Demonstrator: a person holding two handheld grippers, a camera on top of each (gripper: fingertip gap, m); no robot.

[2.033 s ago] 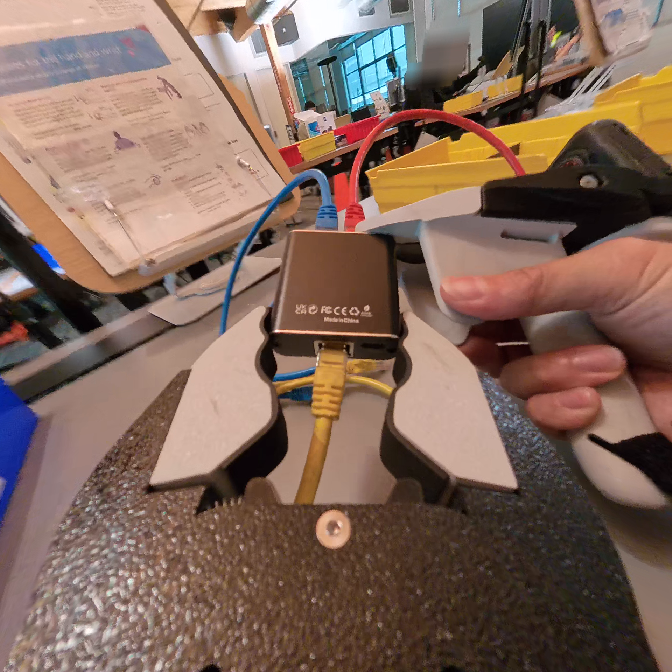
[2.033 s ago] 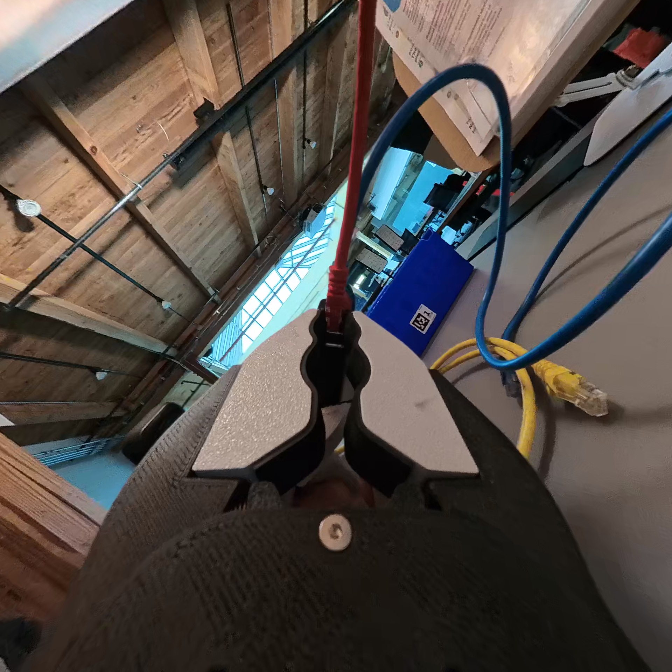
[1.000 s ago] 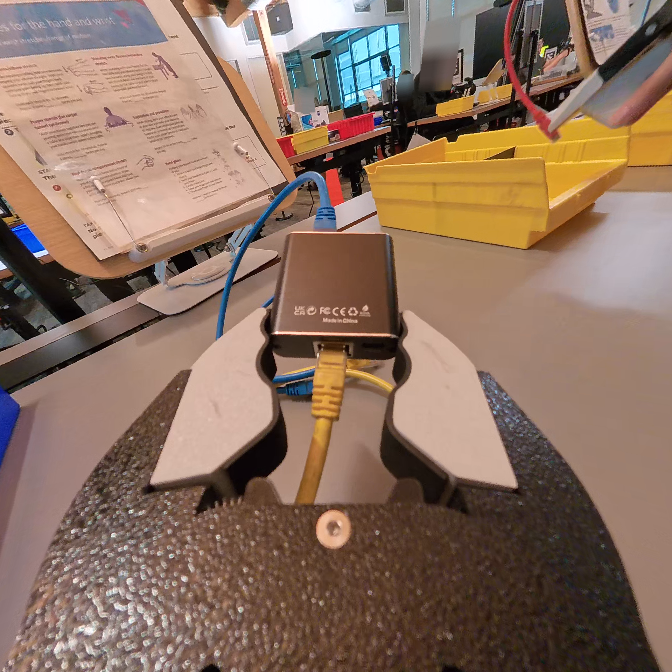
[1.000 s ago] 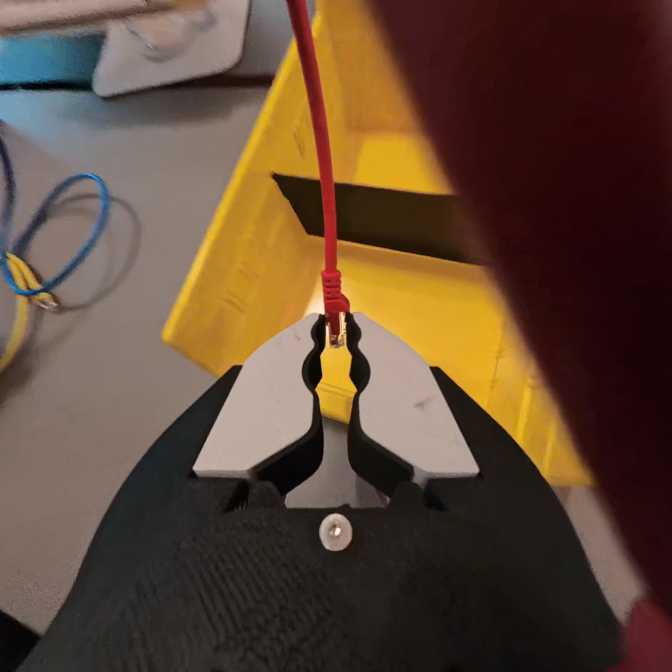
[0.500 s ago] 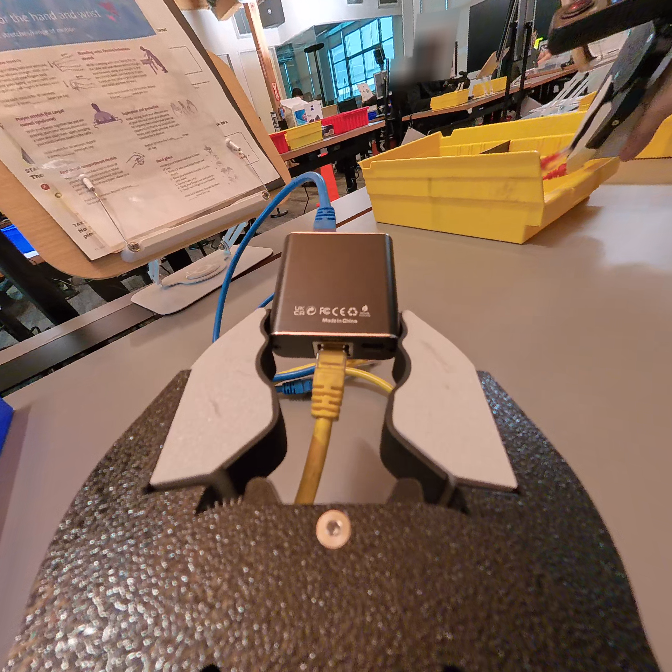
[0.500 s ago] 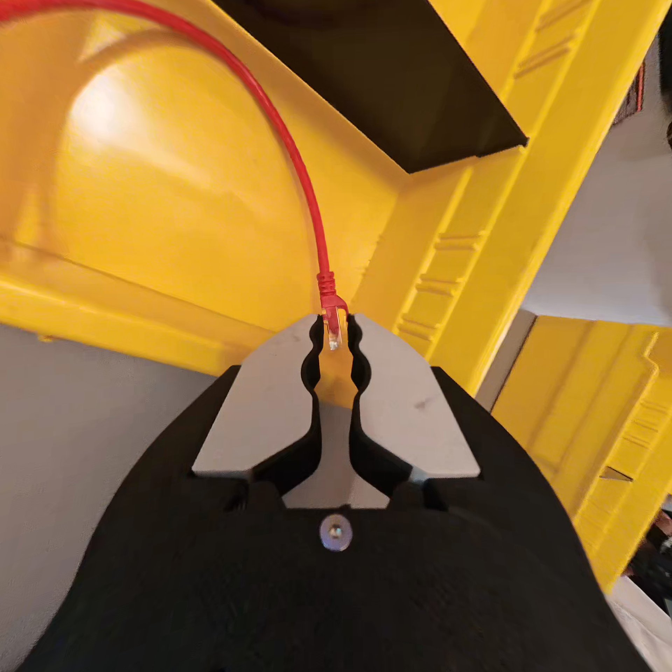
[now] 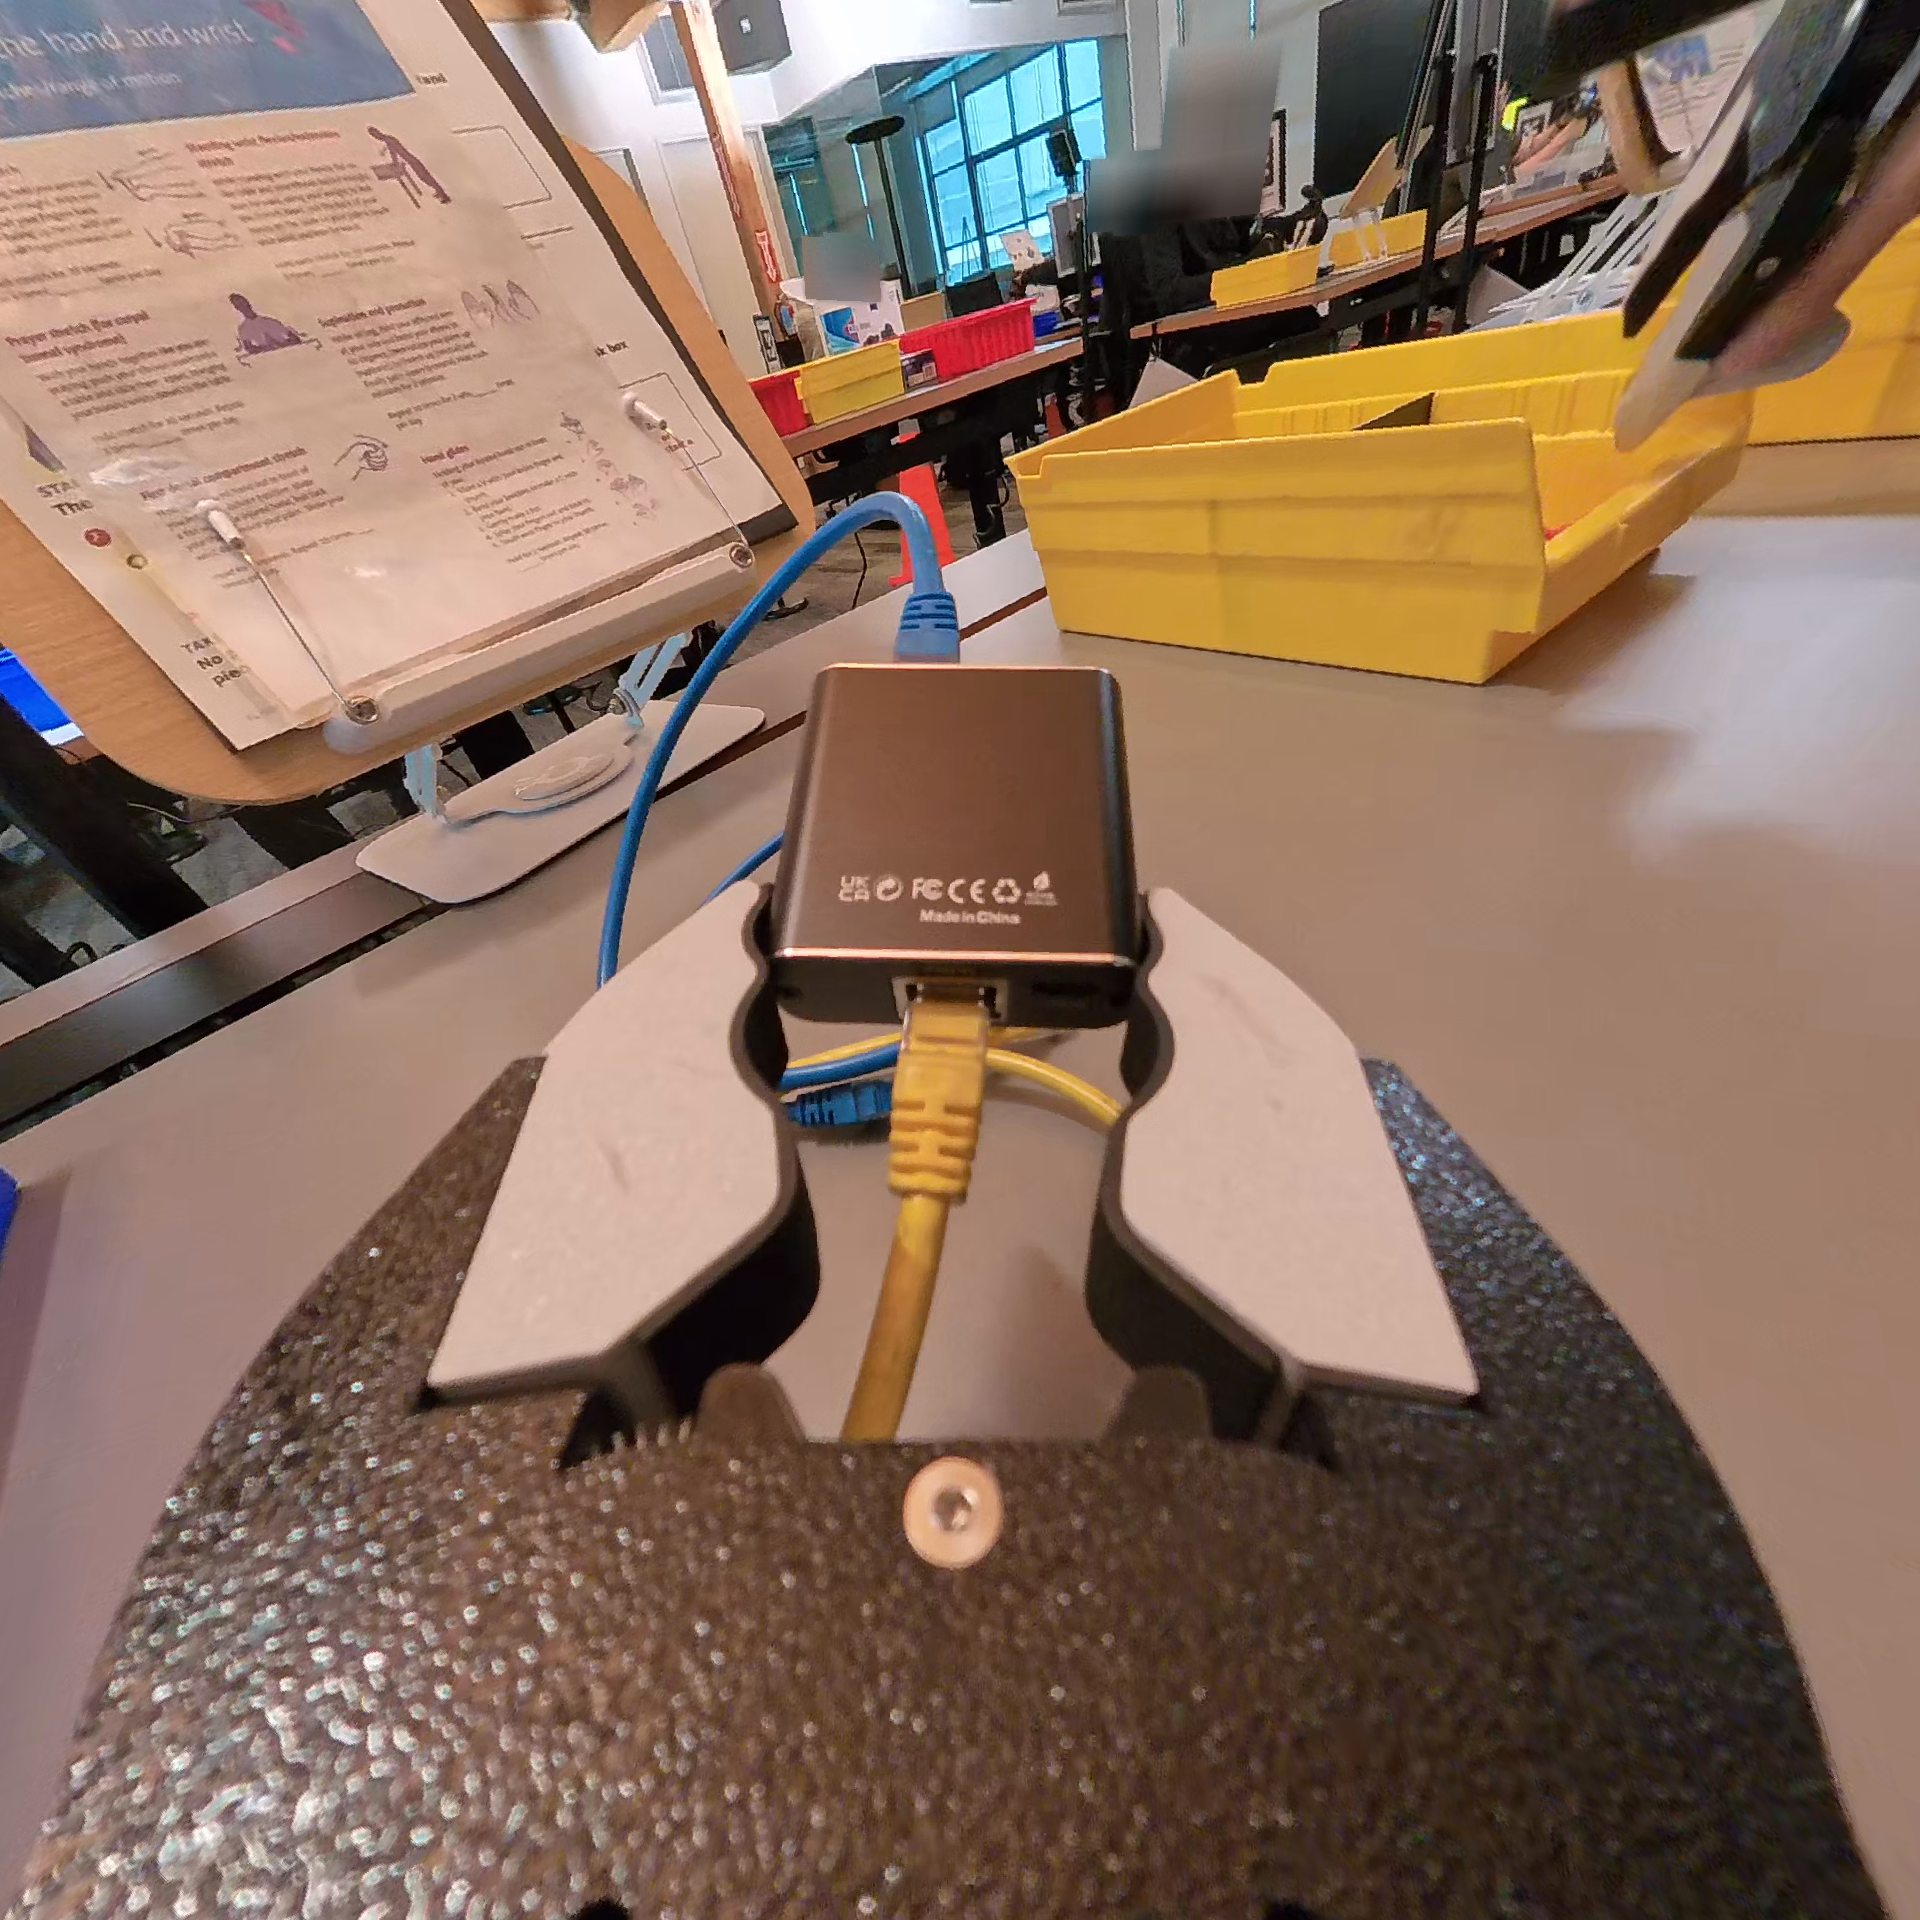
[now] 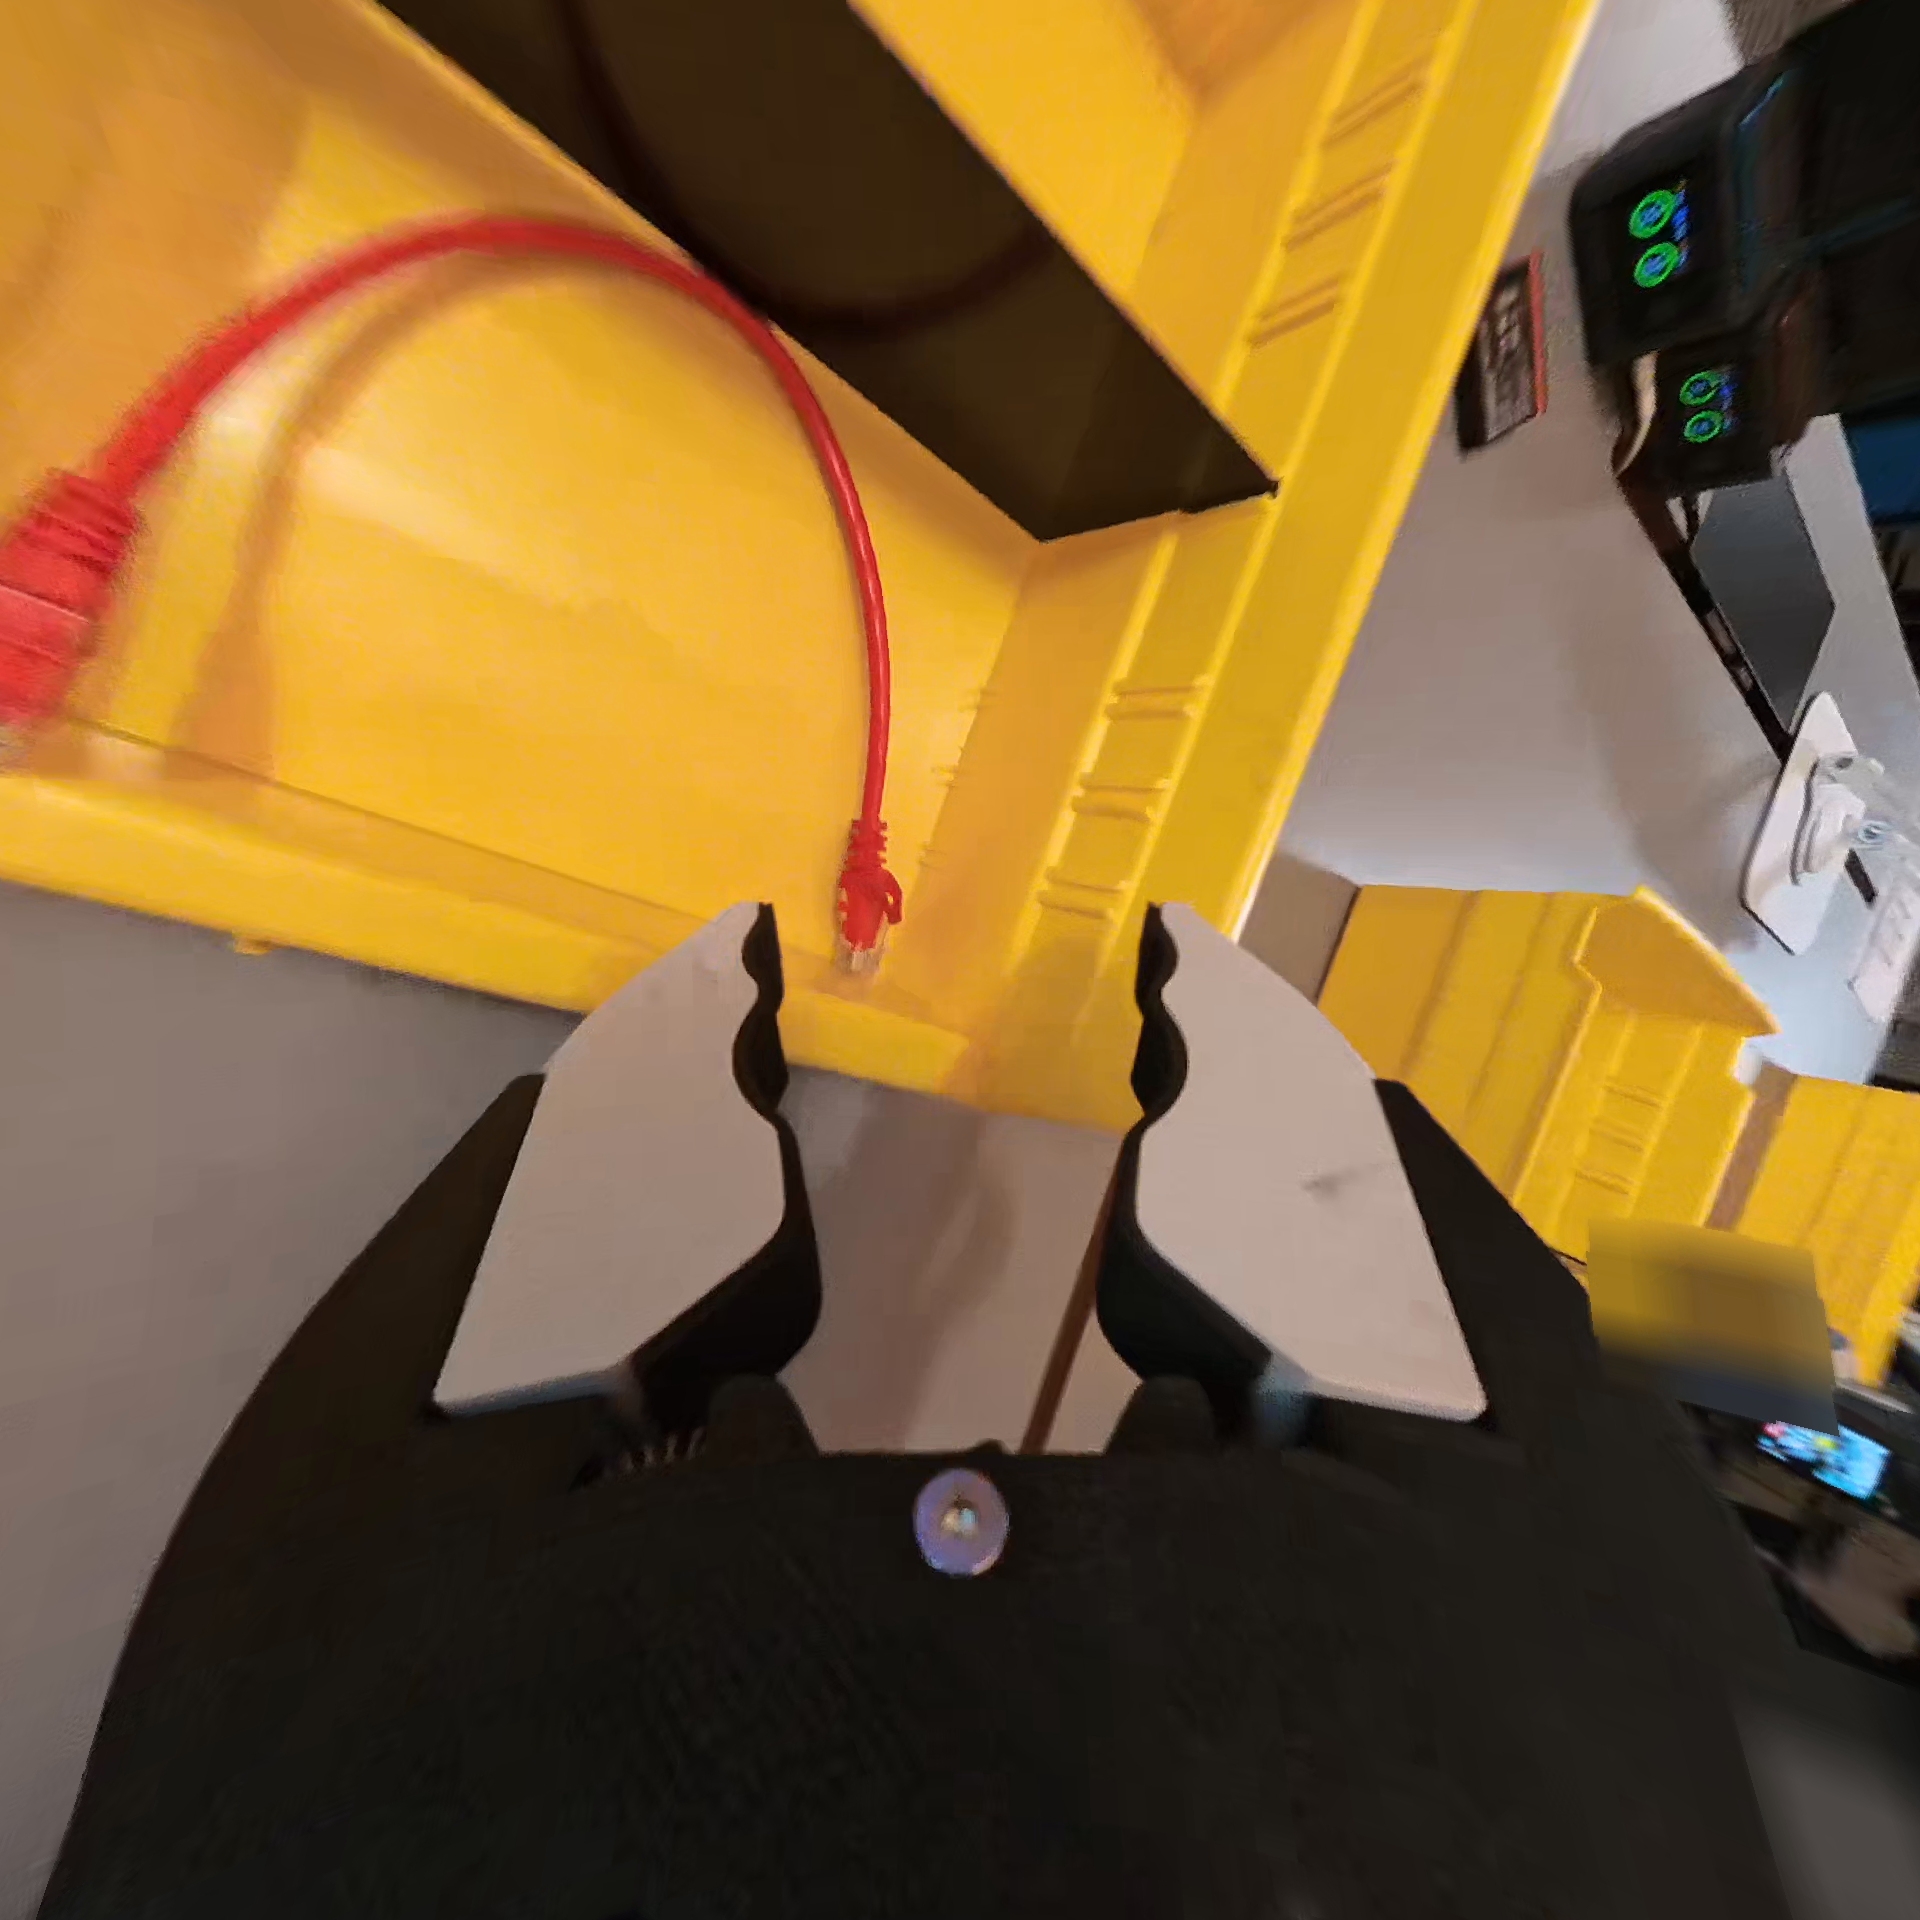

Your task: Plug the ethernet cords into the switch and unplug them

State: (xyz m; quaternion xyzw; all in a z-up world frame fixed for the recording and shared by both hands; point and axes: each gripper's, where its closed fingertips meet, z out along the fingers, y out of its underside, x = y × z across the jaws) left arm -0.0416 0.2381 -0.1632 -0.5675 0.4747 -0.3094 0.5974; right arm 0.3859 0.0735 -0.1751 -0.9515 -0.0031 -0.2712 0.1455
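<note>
Brushed, satin dark metal on the switch (image 7: 961, 800); glossy yellow plastic on the bin (image 8: 582, 582); smooth matt grey on the table (image 7: 1507, 935); sheeny paper on the wooden board (image 7: 94, 644).

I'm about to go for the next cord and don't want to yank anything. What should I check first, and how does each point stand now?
1. Right gripper empty and open: ok.
2. Red cord dropped in the yellow bin, clear of the fingers: ok.
3. Left gripper clamped on the switch: ok.
4. Blue cord at the switch's far side: seems plugged; port hidden, cannot tell.
5. Yellow cord seated in the near port: ok, still to unplug.
6. Switch resting on the table or lifted: cannot tell.
</note>
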